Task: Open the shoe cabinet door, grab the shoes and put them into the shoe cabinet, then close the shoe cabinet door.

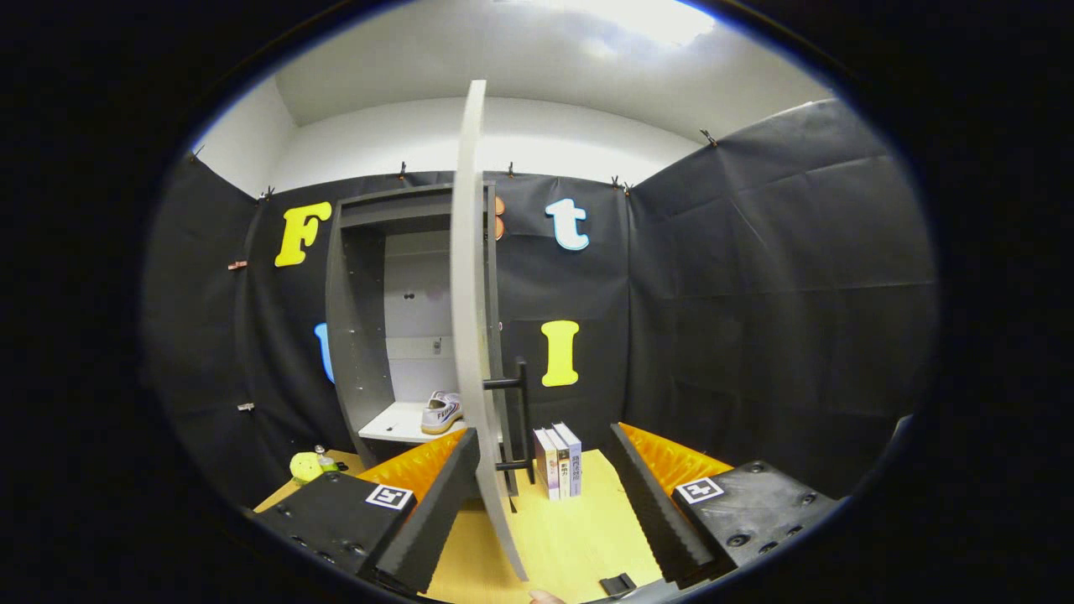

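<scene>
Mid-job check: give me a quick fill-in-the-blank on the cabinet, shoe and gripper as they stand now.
1. The cabinet door stands ____.
2. The white shoe sits on a shelf ____ the shoe cabinet.
3. The gripper fingers are ____, pressing on nothing.
4. Three ____ stand upright just beyond the fingers.

Missing: open; inside; open; books

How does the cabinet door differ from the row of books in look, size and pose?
The door is pale grey and tall, swung open edge-on between the open gripper fingers; the books are short, with coloured spines. The door hangs from the cabinet and carries a black handle; the books stand free on the wooden table. Both stand upright.
</scene>
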`<state>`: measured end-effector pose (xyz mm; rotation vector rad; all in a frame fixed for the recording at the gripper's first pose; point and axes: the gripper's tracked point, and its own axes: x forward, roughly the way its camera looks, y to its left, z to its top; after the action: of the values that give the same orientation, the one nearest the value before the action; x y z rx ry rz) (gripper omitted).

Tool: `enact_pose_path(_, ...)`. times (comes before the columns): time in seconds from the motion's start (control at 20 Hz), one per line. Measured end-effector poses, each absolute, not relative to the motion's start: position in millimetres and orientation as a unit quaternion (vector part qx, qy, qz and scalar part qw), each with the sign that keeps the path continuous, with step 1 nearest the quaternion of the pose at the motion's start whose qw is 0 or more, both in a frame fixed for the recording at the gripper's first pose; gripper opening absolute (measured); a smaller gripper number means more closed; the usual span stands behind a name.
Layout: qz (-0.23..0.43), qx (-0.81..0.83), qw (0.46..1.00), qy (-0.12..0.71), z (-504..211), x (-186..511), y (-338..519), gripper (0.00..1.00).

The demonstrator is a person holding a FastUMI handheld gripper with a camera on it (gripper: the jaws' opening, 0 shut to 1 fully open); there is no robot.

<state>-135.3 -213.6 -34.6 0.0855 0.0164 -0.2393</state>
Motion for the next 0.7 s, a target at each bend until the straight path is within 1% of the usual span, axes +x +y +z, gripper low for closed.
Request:
enact_pose_path(0.1, -0.112, 0.051, 0.992, 0.02, -45.4, -121.6, -227.0, 0.98)
enact_pose_path(0.45, -0.066, 0.061, 0.995, 0.044, -62.9, -84.0, -233.6, 0.98)
enact_pose_path(0.7, -0.069, 0.051, 0.995, 0.041, -62.1, -81.9, -225.0, 0.98)
